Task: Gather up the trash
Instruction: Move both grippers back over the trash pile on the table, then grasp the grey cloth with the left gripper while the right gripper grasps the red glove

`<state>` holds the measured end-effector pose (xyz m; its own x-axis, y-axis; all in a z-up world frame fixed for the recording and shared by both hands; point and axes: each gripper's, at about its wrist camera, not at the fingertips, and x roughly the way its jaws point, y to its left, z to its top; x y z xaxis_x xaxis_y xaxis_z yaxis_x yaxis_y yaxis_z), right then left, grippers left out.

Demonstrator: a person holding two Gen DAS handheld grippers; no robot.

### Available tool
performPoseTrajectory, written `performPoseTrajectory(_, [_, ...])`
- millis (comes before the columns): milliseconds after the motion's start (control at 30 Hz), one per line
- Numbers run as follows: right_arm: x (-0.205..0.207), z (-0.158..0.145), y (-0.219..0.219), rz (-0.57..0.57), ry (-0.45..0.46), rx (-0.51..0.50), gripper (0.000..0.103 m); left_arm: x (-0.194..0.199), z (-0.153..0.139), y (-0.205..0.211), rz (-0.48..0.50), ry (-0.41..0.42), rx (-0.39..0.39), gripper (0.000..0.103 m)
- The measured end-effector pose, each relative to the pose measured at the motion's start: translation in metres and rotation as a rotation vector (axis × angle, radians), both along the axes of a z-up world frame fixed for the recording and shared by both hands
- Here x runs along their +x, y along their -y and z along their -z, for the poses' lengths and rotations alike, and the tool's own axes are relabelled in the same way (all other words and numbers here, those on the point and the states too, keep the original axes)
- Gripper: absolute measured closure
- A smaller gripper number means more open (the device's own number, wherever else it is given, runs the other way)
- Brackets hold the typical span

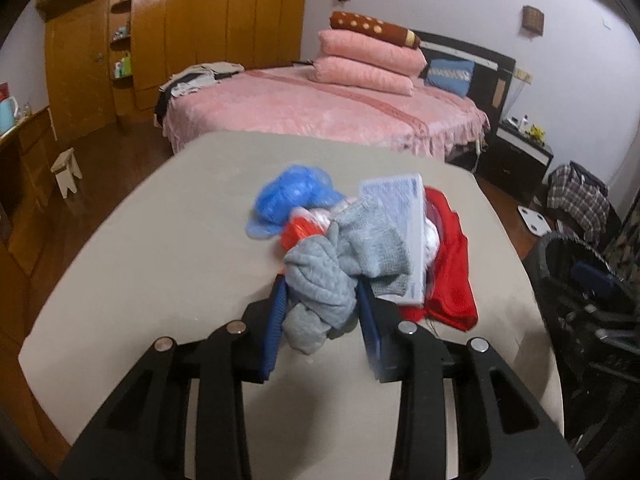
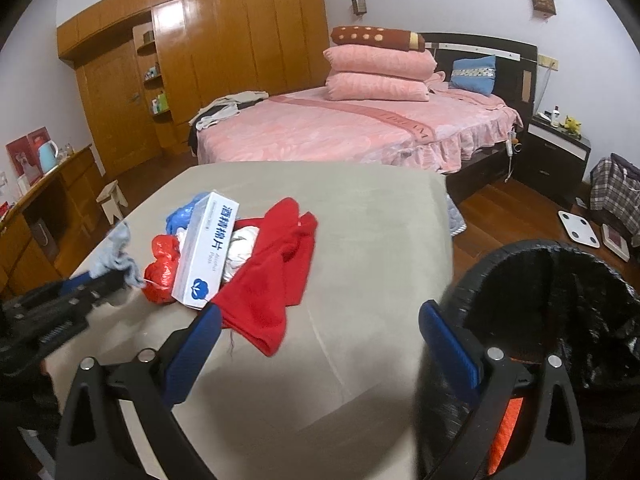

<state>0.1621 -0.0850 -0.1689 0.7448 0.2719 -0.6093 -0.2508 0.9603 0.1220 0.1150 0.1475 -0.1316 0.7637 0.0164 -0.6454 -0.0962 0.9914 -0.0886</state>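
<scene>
Blue-padded left gripper (image 1: pixel 320 300) clamped on a grey cloth (image 1: pixel 320 288) at the near edge of the pile.

Its pads press the bunched cloth from both sides, low over the beige bench (image 1: pixel 160 260). Just behind lie a red plastic bag (image 2: pixel 162 268), a blue plastic bag (image 1: pixel 288 196), a white box (image 2: pixel 208 252) of alcohol pads and a red garment (image 2: pixel 276 272), all touching. The right gripper (image 2: pixel 320 320) hangs wide apart and empty, beside the black-lined bin (image 2: pixel 560 292) at the bench's right edge.
</scene>
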Motion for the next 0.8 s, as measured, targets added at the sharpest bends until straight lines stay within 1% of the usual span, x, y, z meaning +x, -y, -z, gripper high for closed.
performPoseTrajectory(133, [0.012, 0.012, -0.016, -0.001, -0.018, -0.028, 0.009, 0.004, -0.004, -0.005, -0.013, 0.008, 0.019, 0.070])
performPoseTrajectory(233, [0.024, 0.023, -0.027, 0.000, -0.044, -0.057, 0.015, 0.007, -0.004, -0.009, -0.025, 0.012, 0.024, 0.069])
performPoseTrajectory(300, [0.030, 0.030, -0.032, 0.000, -0.067, -0.061, 0.023, 0.009, -0.003, -0.011, -0.029, 0.012, 0.030, 0.069])
performPoseTrajectory(367, [0.037, 0.036, -0.038, -0.007, -0.087, -0.071, 0.027, 0.013, -0.002, -0.013, -0.030, 0.010, 0.031, 0.069])
performPoseTrajectory(400, [0.039, 0.038, -0.041, -0.010, -0.095, -0.078, 0.031, 0.013, -0.001, -0.014, -0.031, 0.009, 0.031, 0.069])
performPoseTrajectory(533, [0.041, 0.046, -0.048, -0.029, -0.130, -0.085, 0.042, 0.015, -0.001, -0.015, -0.033, 0.010, 0.030, 0.069])
performPoseTrajectory(633, [0.042, 0.052, -0.052, -0.055, -0.164, -0.089, 0.055, 0.016, -0.001, -0.016, -0.032, 0.011, 0.034, 0.069])
performPoseTrajectory(700, [0.041, 0.057, -0.055, -0.080, -0.193, -0.085, 0.078, 0.015, -0.001, -0.018, -0.032, 0.011, 0.029, 0.069])
performPoseTrajectory(767, [0.039, 0.057, -0.055, -0.107, -0.207, -0.062, 0.091, 0.015, -0.002, -0.018, -0.031, 0.011, 0.026, 0.069])
performPoseTrajectory(800, [0.038, 0.056, -0.055, -0.113, -0.203, -0.065, 0.095, 0.014, -0.002, -0.018, -0.029, 0.013, 0.025, 0.069])
